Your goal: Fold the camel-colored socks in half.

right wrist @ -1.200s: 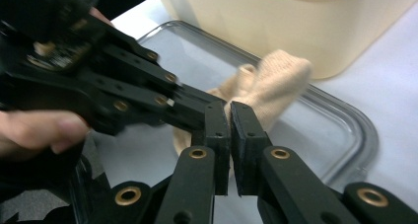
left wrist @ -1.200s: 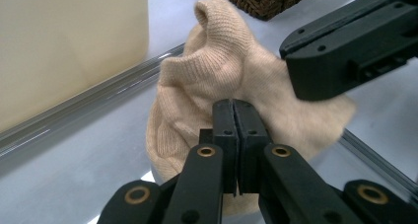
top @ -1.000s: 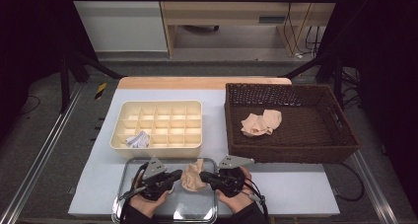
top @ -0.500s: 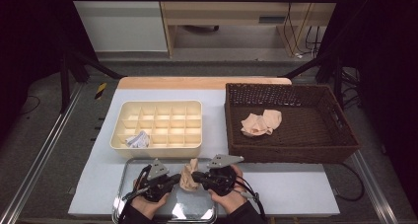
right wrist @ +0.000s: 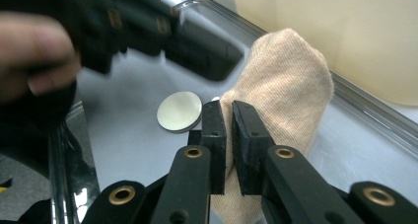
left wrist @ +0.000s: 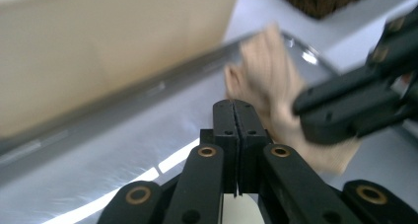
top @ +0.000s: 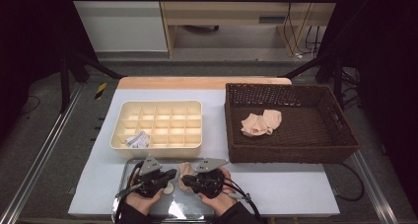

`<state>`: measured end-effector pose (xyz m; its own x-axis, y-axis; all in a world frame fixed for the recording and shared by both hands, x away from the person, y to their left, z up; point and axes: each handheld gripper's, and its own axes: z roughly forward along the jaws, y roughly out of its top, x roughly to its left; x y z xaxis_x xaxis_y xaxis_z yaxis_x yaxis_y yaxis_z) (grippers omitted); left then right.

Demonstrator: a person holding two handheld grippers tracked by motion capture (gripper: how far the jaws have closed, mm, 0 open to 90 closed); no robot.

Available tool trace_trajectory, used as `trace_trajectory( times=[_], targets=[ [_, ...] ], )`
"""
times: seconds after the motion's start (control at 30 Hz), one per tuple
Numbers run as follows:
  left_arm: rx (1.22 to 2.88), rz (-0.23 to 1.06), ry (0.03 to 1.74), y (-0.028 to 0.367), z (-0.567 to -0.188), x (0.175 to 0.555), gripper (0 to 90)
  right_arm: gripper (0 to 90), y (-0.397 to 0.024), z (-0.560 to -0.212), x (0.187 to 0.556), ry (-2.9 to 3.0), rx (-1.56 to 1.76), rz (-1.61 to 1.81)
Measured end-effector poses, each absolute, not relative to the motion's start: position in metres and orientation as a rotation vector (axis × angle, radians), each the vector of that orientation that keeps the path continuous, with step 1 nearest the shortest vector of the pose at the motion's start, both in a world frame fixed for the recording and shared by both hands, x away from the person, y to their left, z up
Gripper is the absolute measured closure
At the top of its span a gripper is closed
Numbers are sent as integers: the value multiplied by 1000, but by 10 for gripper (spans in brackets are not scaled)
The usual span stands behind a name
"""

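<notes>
Broadly, the white table [top: 296, 194] carries a brown basket [top: 345, 150] with another sock, a cream divider tray [top: 156, 149], and nearest the person a steel tray [top: 129, 164] where the beige sock [top: 186, 174] lies between both grippers. The left gripper [left wrist: 235, 116] is closed on nothing beside it. The right gripper [right wrist: 226, 116], nearly closed after easing apart slightly, pinches only a thin fold, which could slip out if lifted, or nudge the small metal disc [right wrist: 179, 111].

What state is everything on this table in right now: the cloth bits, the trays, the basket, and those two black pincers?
Left gripper: jaws shut, nothing between them.
Right gripper: jaws nearly shut on a fold of the beige sock.
Beige sock: bunched, lying on the metal tray.
Round disc: flat on the tray.
Divided box: holds one crumpled white item.
Wicker basket: holds a crumpled beige cloth.
</notes>
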<state>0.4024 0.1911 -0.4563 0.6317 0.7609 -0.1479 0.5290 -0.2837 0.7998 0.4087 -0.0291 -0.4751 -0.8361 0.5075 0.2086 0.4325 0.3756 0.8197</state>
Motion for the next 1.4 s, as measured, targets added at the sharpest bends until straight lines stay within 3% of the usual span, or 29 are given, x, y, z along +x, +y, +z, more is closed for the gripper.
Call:
trace_trajectory(
  times=[0.43,1.4],
  targets=[
    [1929,346,900,172,-453,406,658,847,-29,-476,406,2543,856,1473],
    [2016,376,975,162,-466,396,624,814,-73,-462,410,2450,1023,1440]
  ],
)
